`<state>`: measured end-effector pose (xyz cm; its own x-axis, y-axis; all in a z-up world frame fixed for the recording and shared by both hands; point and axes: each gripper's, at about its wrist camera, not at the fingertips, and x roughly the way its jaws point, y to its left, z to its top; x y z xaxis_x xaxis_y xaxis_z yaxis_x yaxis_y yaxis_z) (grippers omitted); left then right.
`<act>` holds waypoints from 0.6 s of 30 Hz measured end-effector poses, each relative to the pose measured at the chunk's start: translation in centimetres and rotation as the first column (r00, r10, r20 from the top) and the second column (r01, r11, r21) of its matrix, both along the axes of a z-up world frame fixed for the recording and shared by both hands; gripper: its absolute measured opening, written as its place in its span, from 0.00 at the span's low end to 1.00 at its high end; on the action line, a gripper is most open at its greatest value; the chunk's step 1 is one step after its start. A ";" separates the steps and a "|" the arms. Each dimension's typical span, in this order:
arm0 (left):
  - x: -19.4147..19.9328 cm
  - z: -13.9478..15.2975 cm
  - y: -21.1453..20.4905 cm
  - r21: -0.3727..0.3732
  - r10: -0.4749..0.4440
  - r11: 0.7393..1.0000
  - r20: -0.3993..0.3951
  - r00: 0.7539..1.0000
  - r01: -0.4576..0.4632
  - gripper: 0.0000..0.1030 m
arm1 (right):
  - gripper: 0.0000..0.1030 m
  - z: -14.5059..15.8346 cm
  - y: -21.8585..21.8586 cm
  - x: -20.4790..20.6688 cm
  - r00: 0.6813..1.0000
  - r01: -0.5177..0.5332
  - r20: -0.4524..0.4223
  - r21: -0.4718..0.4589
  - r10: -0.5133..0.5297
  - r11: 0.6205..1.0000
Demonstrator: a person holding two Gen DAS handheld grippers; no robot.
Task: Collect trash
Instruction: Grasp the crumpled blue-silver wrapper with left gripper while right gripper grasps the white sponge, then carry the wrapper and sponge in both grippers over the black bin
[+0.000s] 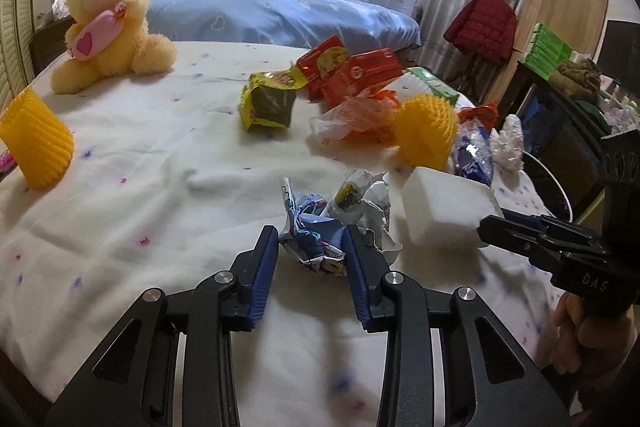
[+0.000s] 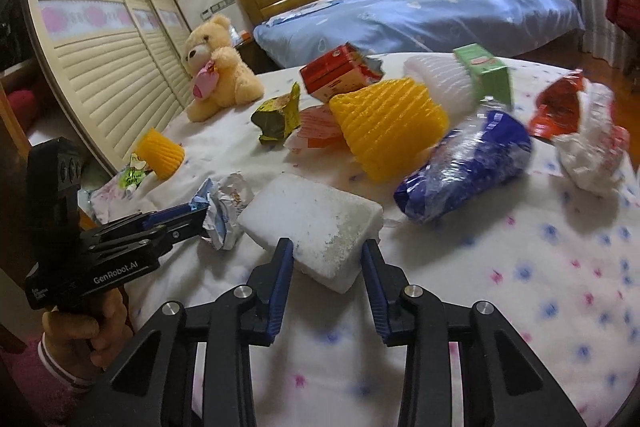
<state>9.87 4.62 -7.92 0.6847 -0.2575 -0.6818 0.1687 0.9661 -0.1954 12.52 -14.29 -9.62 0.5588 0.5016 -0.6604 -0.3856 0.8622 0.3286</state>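
You are working over a bed (image 1: 160, 163) spread with a white sheet dotted with small pink and blue flowers. On it sit a yellow teddy bear (image 1: 112, 23) at the far left, a yellow foam net sleeve (image 1: 38, 143) standing near the left edge, a green-yellow wrapper (image 1: 268, 103), two red cartons (image 1: 348, 71), a second yellow foam net (image 1: 426, 131), a blue plastic bag (image 2: 464, 167), a crumpled printed wrapper (image 1: 332, 223) and a white foam block (image 2: 316, 223) just beside it
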 end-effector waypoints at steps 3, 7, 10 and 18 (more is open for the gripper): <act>-0.4 0.6 -0.9 -0.002 -0.025 1.000 0.013 1.000 0.025 0.31 | 0.34 0.6 -1.2 -0.9 0.999 0.032 0.013 0.007 -0.032 0.999; -0.9 1.2 -2.6 -0.004 -0.067 0.998 0.028 0.997 0.067 0.31 | 0.34 1.4 -3.2 -2.2 0.997 0.073 0.029 0.023 -0.074 0.997; -1.2 1.7 -3.8 -0.009 -0.101 0.995 0.037 0.994 0.101 0.31 | 0.34 1.9 -4.5 -3.3 0.994 0.097 0.039 0.034 -0.099 0.995; -1.8 2.5 -7.7 -0.011 -0.190 0.982 0.049 0.981 0.191 0.31 | 0.34 2.4 -8.3 -5.1 0.980 0.190 0.053 0.039 -0.192 0.981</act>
